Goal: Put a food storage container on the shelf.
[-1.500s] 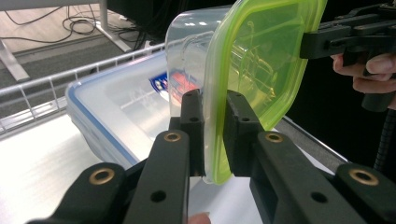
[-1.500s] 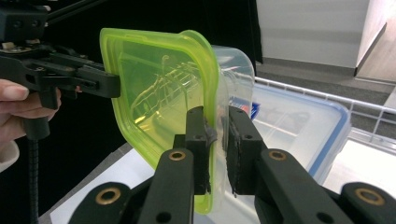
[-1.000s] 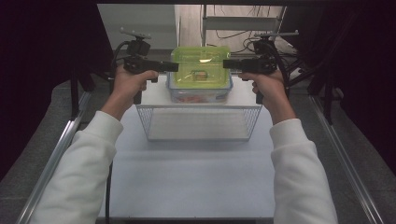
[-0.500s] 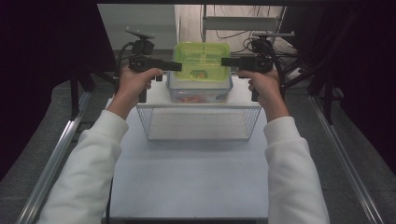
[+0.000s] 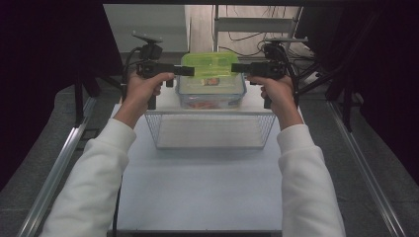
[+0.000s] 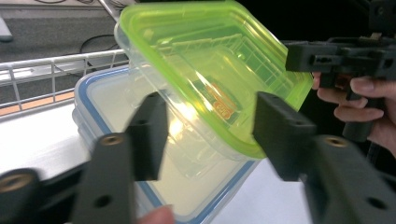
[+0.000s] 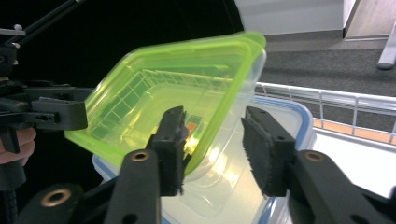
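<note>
A clear box with a lime-green lid [image 5: 210, 66] lies tilted on top of a blue-rimmed clear container [image 5: 211, 94] at the far end of the table. My left gripper [image 5: 190, 70] is at the box's left end and my right gripper [image 5: 234, 67] at its right end. In the left gripper view the jaws [image 6: 212, 135] stand apart around a corner of the green-lidded box [image 6: 210, 65]. In the right gripper view the jaws [image 7: 215, 149] straddle its opposite edge [image 7: 177, 88] with a gap on one side. Both pairs of jaws have just been opening, with the box still between them.
A wire basket [image 5: 210, 131] stands on the white table [image 5: 197, 187] just in front of the containers. Metal rails run along both table sides. Cables and a rack frame lie beyond the far edge.
In the high view both hands keep their places at the box's ends. The green-lidded box stays between them on the blue-rimmed container.
</note>
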A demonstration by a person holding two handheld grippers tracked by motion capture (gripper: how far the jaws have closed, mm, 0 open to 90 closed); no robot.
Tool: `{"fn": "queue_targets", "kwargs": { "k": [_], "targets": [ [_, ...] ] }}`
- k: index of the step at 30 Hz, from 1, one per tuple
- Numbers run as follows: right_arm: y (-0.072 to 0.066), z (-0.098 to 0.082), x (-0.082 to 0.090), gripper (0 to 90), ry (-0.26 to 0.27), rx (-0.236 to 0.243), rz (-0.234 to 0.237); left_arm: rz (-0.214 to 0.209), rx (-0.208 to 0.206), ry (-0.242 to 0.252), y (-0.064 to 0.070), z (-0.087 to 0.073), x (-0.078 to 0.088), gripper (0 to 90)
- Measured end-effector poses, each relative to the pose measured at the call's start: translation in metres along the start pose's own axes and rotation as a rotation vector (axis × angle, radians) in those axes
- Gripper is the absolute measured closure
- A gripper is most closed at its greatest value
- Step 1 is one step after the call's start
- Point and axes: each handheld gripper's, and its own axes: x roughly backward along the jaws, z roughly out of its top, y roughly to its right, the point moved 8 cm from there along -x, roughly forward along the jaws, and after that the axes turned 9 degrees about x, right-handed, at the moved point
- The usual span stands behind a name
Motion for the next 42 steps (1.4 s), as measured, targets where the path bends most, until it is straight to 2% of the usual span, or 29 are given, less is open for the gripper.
{"fn": "queue_targets", "kwargs": {
  "k": [5,10,16,25,30,35,37,42],
  "targets": [
    [-0.001,-0.001,0.002,55.1,-0.002,0.016,-0.014,0.000,-0.028,-0.004,0.002,-0.001,-0.002,31.9],
    [-0.003,-0.002,0.006,54.6,0.005,0.022,-0.011,0.010,-0.035,0.003,0.002,-0.001,-0.003,27.0],
    [-0.006,-0.003,0.011,47.6,0.006,0.028,-0.013,0.020,-0.050,0.016,0.003,-0.001,0.002,25.2],
    [-0.013,-0.001,0.025,45.6,0.038,0.038,-0.002,0.009,-0.082,0.041,0.008,-0.002,0.017,23.2],
    [-0.022,-0.006,0.035,44.4,0.051,0.060,0.010,0.005,-0.078,0.055,0.008,-0.006,0.029,22.6],
    [-0.029,-0.015,0.044,43.4,0.063,0.075,0.029,0.004,-0.076,0.069,0.005,-0.018,0.046,22.6],
    [-0.031,-0.020,0.048,43.3,0.073,0.081,0.039,-0.012,-0.066,0.073,0.005,-0.025,0.052,22.2],
    [-0.035,-0.033,0.064,42.4,0.096,0.100,0.065,-0.015,-0.095,0.077,0.003,-0.050,0.072,22.2]
  ]
}}
